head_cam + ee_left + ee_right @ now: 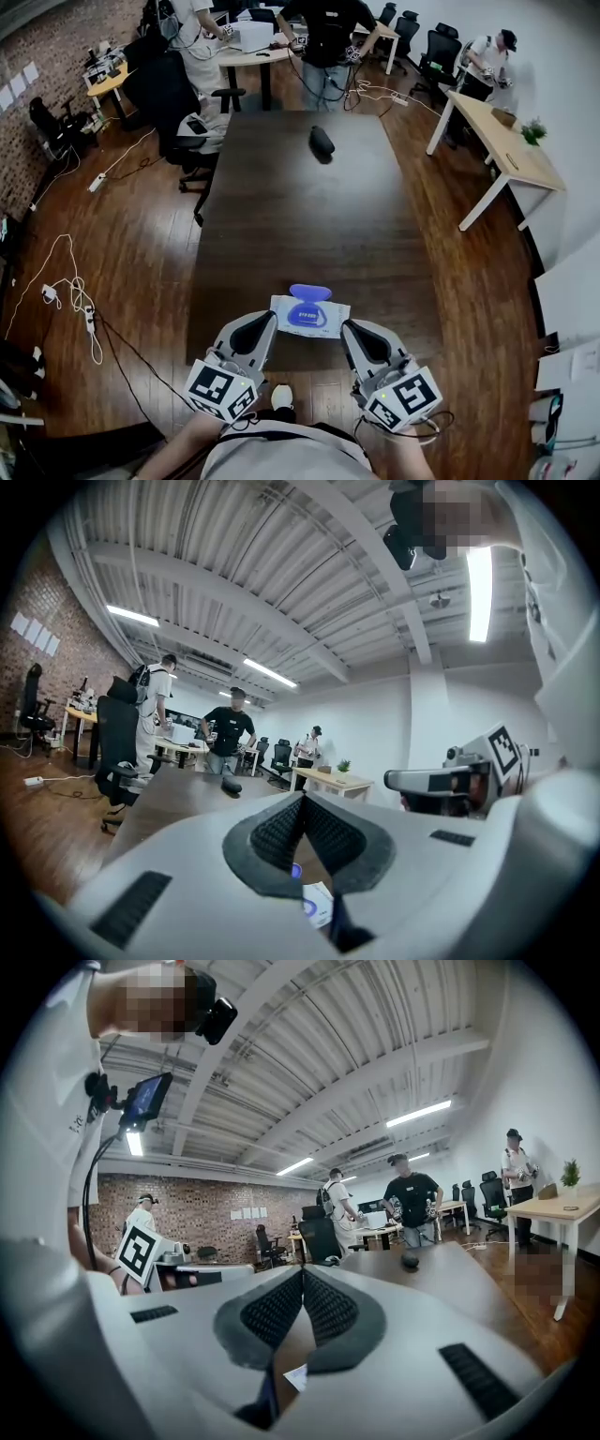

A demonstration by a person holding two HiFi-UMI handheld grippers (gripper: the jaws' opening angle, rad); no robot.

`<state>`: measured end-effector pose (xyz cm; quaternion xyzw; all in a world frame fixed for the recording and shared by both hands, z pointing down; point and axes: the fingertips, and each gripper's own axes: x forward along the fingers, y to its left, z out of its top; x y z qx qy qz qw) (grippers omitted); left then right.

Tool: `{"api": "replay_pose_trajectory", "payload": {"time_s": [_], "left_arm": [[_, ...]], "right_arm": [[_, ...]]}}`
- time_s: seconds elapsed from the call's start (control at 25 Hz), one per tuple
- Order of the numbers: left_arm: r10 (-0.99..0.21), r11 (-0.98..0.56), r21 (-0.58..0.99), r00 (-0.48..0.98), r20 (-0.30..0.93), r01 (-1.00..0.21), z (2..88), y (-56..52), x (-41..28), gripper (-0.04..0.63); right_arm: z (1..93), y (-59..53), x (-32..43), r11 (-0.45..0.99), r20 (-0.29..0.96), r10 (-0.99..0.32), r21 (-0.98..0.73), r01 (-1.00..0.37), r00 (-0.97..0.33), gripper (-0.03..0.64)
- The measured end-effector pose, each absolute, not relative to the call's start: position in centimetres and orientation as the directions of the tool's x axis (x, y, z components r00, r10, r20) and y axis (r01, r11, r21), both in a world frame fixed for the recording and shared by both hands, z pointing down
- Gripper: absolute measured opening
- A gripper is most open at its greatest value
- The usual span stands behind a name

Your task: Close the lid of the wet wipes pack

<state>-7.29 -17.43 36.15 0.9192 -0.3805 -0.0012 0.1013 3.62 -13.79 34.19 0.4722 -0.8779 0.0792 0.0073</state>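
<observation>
The wet wipes pack is white with a blue label and lies on the dark table near its front edge. Its blue lid stands open, flipped toward the far side. My left gripper sits just left of the pack and my right gripper just right of it, neither touching it. Both are shut with nothing between the jaws. In the left gripper view the jaws meet at the tip, and a bit of the pack shows below them. The right gripper view shows its jaws closed too.
A black object lies at the table's far end. An office chair stands at the far left corner, and a light desk at the right. Several people stand by desks at the back. Cables trail on the floor at the left.
</observation>
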Motion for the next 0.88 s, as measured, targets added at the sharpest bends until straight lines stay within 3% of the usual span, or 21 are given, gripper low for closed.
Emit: {"api": "replay_pose_trajectory", "payload": {"time_s": [0.44,0.88], "left_arm": [[-0.658,-0.721,0.208,0.747,0.097,-0.662,37.1,-21.1,-7.9,0.002],[-0.673,-0.688,0.240,0.726,0.141,-0.685,40.1,-22.2,-6.9,0.002]], "right_arm": [[35.8,-17.9,1.9,0.528,0.133,-0.829,-0.133,-0.839,-0.543,0.005],[40.2,-21.4,2.9,0.600,0.209,-0.763,-0.119,-0.791,-0.611,0.006]]}}
